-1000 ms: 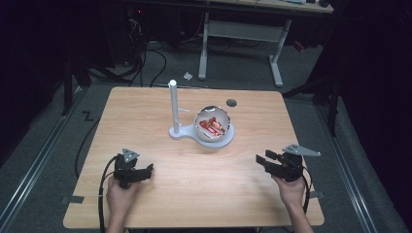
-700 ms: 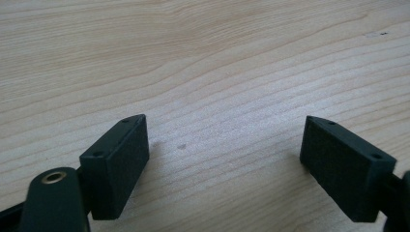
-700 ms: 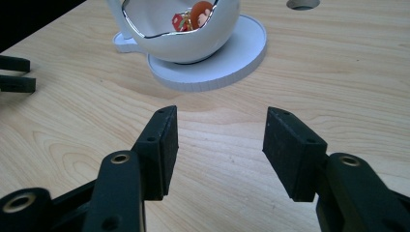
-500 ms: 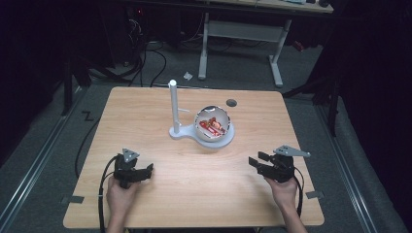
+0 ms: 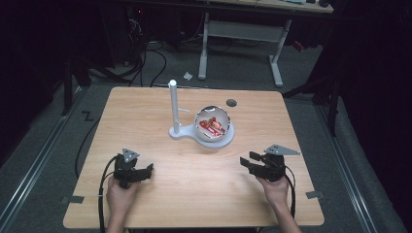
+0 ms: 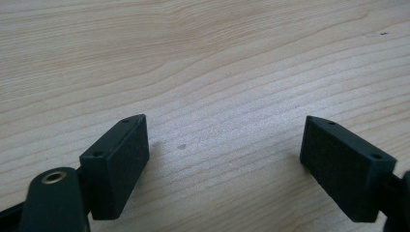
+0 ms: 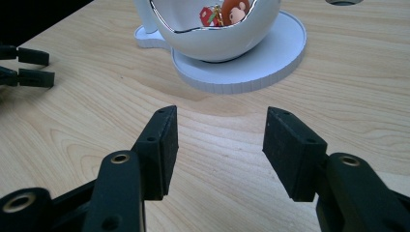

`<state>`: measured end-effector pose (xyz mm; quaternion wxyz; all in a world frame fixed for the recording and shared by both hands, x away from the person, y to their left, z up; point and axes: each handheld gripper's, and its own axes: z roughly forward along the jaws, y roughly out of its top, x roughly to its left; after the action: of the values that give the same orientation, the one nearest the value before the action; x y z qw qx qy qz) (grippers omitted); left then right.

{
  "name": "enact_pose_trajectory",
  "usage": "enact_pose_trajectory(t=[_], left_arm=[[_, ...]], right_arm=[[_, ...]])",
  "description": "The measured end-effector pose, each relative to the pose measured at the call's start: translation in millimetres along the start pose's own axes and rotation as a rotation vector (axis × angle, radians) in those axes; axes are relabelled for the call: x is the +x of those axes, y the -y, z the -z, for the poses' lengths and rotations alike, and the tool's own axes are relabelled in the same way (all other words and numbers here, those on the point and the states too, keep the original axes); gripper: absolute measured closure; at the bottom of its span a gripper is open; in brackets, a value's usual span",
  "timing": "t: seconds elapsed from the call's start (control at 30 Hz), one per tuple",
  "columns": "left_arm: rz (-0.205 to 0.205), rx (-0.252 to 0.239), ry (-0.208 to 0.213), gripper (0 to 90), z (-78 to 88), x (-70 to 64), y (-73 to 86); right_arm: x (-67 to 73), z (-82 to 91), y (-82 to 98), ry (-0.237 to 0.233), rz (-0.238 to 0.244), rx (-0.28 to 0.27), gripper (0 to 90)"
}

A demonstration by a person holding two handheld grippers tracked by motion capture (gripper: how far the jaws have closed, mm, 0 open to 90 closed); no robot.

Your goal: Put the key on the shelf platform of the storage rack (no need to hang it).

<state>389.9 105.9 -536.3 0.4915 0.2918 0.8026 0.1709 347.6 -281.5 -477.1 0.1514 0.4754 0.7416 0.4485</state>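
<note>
- Left claw (image 5: 141, 171): jaws apart, nothing between them; low over bare tabletop (image 5: 194, 194), near its front left
- Right claw (image 5: 250, 162): jaws apart, empty; aimed toward white bowl (image 5: 213, 127)
- Bowl: on white stand base (image 5: 187, 132), mid-tabletop, well apart from both claws; holds red-and-brown toy figures (image 7: 225, 13)

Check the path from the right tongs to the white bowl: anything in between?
Nothing visible. Bare table lies between the open right tongs and the white bowl on its white stand base. The left tongs sit well off to the side.

high view overhead; tool views skim table (image 5: 194, 194).
</note>
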Motion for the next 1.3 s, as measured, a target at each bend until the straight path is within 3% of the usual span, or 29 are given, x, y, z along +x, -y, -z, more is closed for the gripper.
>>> enact_pose_trajectory(t=[0.73,0.87,1.07,1.3], left_arm=[[-0.001,0.000,0.000,18.0,0.0,0.0,0.0],[-0.001,-0.001,0.000,18.0,0.0,0.1,0.0],[0.000,0.000,0.000,18.0,0.0,0.0,0.0],[0.000,0.000,0.000,18.0,0.1,0.0,0.1]], right_arm=[[5.0,-19.2,3.0,-0.015,0.008,0.014,47.0],[3.4,-26.0,3.2,0.017,0.030,0.035,47.1],[-3.6,-32.9,4.4,0.055,0.012,0.059,47.2],[-6.9,-37.8,7.0,0.090,0.030,0.089,47.2]])
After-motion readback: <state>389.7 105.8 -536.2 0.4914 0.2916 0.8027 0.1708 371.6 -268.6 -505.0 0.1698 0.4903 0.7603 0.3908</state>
